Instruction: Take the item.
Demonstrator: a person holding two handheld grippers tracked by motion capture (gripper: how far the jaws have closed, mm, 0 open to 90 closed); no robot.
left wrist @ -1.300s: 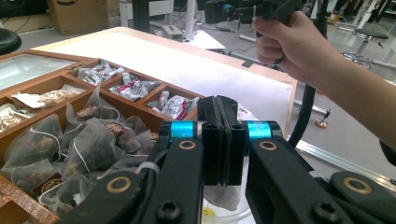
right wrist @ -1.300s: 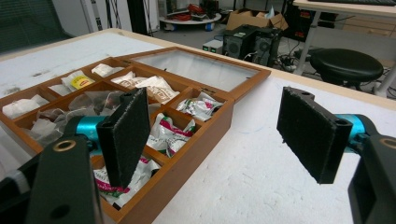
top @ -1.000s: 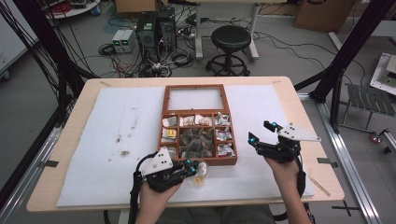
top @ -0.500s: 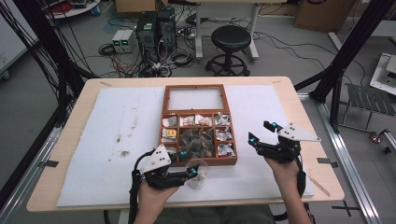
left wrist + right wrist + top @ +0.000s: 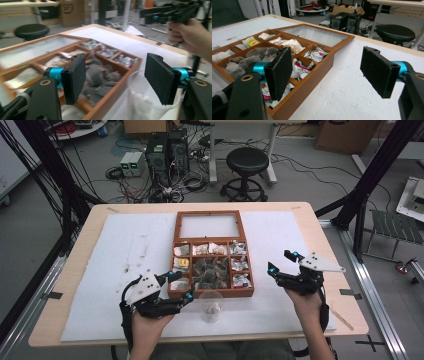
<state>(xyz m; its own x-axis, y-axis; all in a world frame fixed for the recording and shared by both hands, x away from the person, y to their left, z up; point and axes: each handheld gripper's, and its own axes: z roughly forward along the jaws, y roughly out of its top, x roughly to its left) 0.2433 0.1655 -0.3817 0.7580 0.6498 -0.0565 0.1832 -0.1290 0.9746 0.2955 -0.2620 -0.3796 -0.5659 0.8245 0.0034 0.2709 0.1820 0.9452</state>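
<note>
— Just ahead of the left tool (image 5: 187, 296), what's that?
— A clear cup (image 5: 211, 306) on the bench (image 5: 320, 220), probably a tea bag inside; jaws just opened, nothing pinched.
— Right tool (image 5: 280, 262)?
— Spread, beside the wooden box (image 5: 210, 255).

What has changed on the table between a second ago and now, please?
The left gripper has just opened its jaws and let go of the clear cup, drawing back towards the left; the cup now stands free in front of the wooden box with something pale inside. The right gripper, open and empty, and the box stayed put.
</note>
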